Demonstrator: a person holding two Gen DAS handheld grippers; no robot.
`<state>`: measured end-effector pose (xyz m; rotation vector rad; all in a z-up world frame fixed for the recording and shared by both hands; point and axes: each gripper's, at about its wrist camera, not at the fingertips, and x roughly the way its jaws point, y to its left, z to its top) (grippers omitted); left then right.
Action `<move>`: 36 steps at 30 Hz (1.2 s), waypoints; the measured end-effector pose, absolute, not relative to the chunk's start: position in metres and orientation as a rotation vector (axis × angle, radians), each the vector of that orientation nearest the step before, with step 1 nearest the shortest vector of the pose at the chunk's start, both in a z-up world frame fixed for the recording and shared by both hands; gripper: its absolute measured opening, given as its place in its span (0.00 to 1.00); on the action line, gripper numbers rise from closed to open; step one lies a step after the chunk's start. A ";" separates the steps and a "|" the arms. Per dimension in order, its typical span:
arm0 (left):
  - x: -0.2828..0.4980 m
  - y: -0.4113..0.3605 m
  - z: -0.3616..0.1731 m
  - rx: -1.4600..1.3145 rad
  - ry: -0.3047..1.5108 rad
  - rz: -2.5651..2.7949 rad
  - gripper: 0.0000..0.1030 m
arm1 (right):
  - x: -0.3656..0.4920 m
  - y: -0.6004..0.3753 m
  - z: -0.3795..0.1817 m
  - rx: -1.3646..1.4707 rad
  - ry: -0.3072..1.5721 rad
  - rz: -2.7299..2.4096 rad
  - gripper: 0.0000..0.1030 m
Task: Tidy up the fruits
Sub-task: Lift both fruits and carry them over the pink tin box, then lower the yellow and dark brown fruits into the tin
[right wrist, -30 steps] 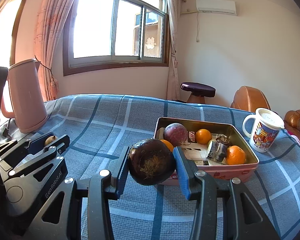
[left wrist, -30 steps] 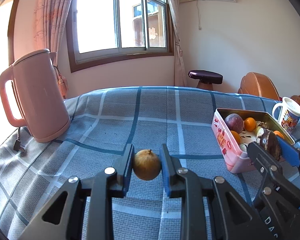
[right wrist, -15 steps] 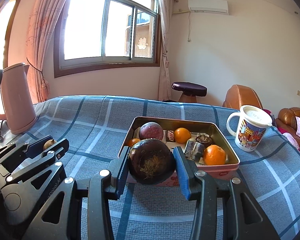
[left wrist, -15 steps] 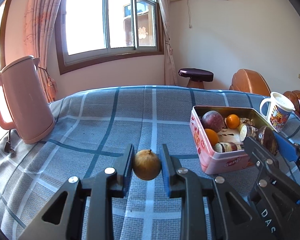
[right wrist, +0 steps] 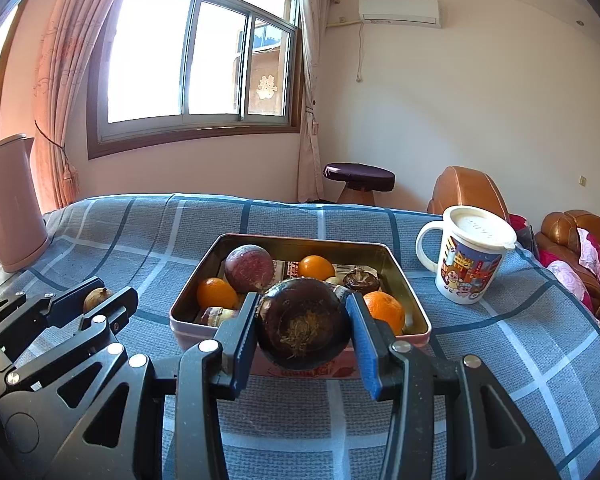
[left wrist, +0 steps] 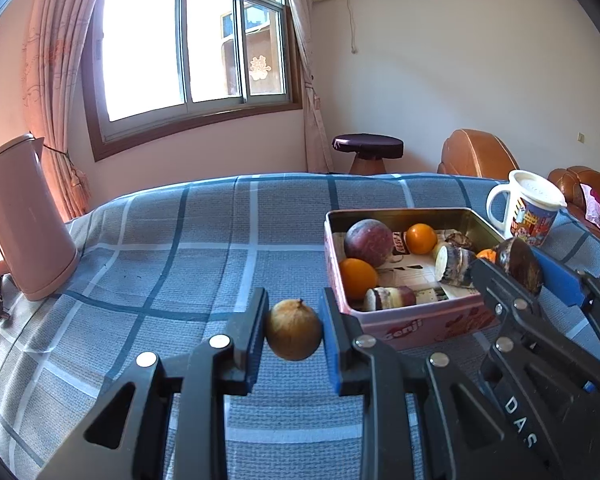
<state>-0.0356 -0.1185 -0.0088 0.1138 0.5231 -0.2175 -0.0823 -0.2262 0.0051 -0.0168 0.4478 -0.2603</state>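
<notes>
A: Nearest first. Left claw (left wrist: 293, 334) clenched on a small brown fruit (left wrist: 293, 330), pads pressing both flanks, carried above the checked surface (left wrist: 172, 264). Not yet over the tin.

B: And just beside it, to the right?

A: Right claw (right wrist: 302, 330) clamped on a dark round fruit (right wrist: 303, 322), rough fibrous patch facing the camera. Hanging right at the near wall of the pink tin (right wrist: 300, 368), apparently short of crossing it (hard to judge the exact overlap from this angle).

B: Inside the tin?

A: Already stocked. A purple-red round fruit (right wrist: 249, 268) at the back left, three oranges: one near left (right wrist: 217, 293), one at the back (right wrist: 317, 267), one near right (right wrist: 384, 310). Also some cut, dark-skinned pieces (left wrist: 454, 260) lying on printed paper. No fruit seen loose on the cloth.

B: So, progress?

A: Judged well along. Most fruit boxed; two pieces left, both in the air. Remaining: bring each over the rim, lower into a free spot, let go. Little room near the middle, so probably placing toward the near edge.

B: Farther off?

A: A lidded cartoon mug (right wrist: 470, 262) right of the tin, a pink kettle (left wrist: 24, 216) far left at the edge of the surface. Beyond those, a stool (right wrist: 358, 176) and the window.
</notes>
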 end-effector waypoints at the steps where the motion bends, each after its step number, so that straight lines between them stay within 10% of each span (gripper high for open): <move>1: -0.035 -0.122 -0.009 0.113 0.525 -0.224 0.26 | -0.082 -0.229 0.005 -0.018 0.448 -0.266 0.45; 36: -0.015 -0.191 -0.005 0.063 0.538 -0.370 0.26 | -0.074 -0.317 0.005 0.016 0.472 -0.422 0.44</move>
